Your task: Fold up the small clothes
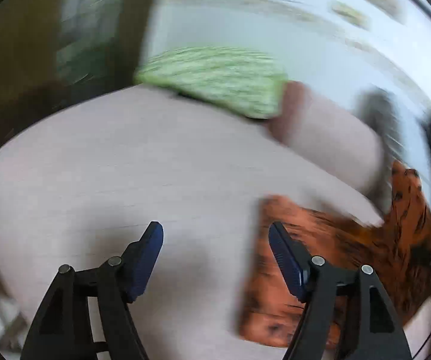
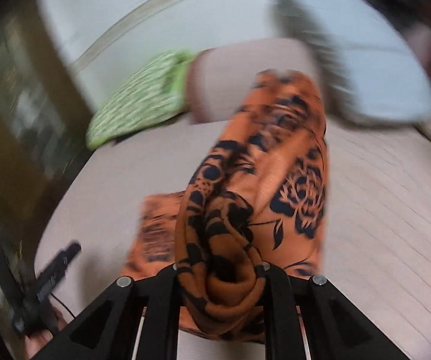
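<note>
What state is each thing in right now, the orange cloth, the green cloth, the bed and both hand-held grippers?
Orange cloth: bunched at one end, lifted there, the rest lying on the bed.
Green cloth: lying flat at the far side of the bed, untouched.
Bed: covered with a smooth pale sheet.
Left hand-held gripper: open, nothing between its fingers.
Right hand-held gripper: shut on the orange cloth.

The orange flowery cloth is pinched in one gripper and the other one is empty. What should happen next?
Probably bring the open left gripper over to pinch a free edge of the orange cloth. The right gripper has its jaws shut on a bunched fold of it, part lifted off the pale bed cover, and the left holds nothing, so a second grip would let it be spread for folding.
</note>
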### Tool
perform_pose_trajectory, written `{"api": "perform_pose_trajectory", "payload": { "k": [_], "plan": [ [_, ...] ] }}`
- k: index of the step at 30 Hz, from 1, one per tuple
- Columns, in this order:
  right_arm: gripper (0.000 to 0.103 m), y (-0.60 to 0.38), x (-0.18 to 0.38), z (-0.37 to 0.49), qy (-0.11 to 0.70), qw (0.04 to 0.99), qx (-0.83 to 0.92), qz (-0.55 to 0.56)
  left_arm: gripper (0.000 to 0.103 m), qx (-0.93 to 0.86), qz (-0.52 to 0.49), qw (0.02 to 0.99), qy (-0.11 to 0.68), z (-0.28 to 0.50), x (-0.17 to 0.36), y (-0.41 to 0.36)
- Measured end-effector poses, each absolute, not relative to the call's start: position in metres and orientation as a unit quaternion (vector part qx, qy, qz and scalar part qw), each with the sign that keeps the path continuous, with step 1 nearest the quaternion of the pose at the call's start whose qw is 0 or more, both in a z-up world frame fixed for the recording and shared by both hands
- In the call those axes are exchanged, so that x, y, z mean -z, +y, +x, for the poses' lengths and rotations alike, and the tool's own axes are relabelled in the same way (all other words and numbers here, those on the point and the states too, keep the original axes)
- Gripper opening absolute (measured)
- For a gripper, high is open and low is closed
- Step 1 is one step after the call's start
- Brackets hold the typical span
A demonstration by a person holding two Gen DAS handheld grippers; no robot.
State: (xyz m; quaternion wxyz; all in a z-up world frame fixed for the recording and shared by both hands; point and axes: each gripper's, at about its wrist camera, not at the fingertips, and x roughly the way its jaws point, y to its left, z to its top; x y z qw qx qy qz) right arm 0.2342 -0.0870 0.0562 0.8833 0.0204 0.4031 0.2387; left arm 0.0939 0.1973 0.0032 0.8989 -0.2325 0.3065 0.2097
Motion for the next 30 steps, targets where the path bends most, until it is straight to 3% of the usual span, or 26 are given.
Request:
{"api": "perform_pose_trajectory", "payload": {
  "k": [4, 5, 7, 12, 18, 22, 24, 25, 27, 30],
  "plan": [
    [0.017, 0.024, 0.057, 0.243, 0.532, 0.807, -0.247, -0.077, 0.073, -0.244, -0.308, 0.847, 0.357, 0.089, 0.03, 0.235],
    [0.019, 0.03, 0.063, 0.238, 0.513, 0.821, -0.236, -0.091, 0.073, -0.24, -0.32, 0.841, 0.366, 0.091, 0.035, 0.237],
    [0.024, 0.039, 0.053, 0.226, 0.484, 0.833, -0.245, -0.105, 0.073, -0.224, -0.334, 0.838, 0.37, 0.092, 0.039, 0.237],
    [0.016, 0.013, 0.032, 0.243, 0.497, 0.825, -0.264, -0.046, 0.073, -0.205, -0.338, 0.847, 0.356, 0.099, 0.029, 0.232],
    [0.016, 0.021, -0.006, 0.218, 0.447, 0.843, -0.293, -0.055, 0.073, -0.213, -0.343, 0.848, 0.344, 0.095, 0.022, 0.24],
    [0.02, 0.046, 0.055, 0.208, 0.489, 0.815, -0.286, -0.123, 0.074, -0.227, -0.348, 0.84, 0.349, 0.095, 0.025, 0.245],
    [0.024, 0.042, 0.065, 0.199, 0.453, 0.832, -0.295, -0.124, 0.074, -0.223, -0.342, 0.841, 0.356, 0.097, 0.027, 0.243],
    [0.029, 0.039, 0.059, 0.194, 0.445, 0.833, -0.31, -0.112, 0.074, -0.222, -0.335, 0.842, 0.359, 0.098, 0.027, 0.241],
    [0.076, 0.037, 0.052, 0.196, 0.464, 0.81, -0.349, -0.084, 0.074, -0.223, -0.326, 0.845, 0.36, 0.101, 0.026, 0.239],
    [0.078, 0.016, 0.035, 0.191, 0.449, 0.818, -0.356, -0.05, 0.074, -0.207, -0.314, 0.859, 0.348, 0.103, 0.017, 0.228]
  ]
}}
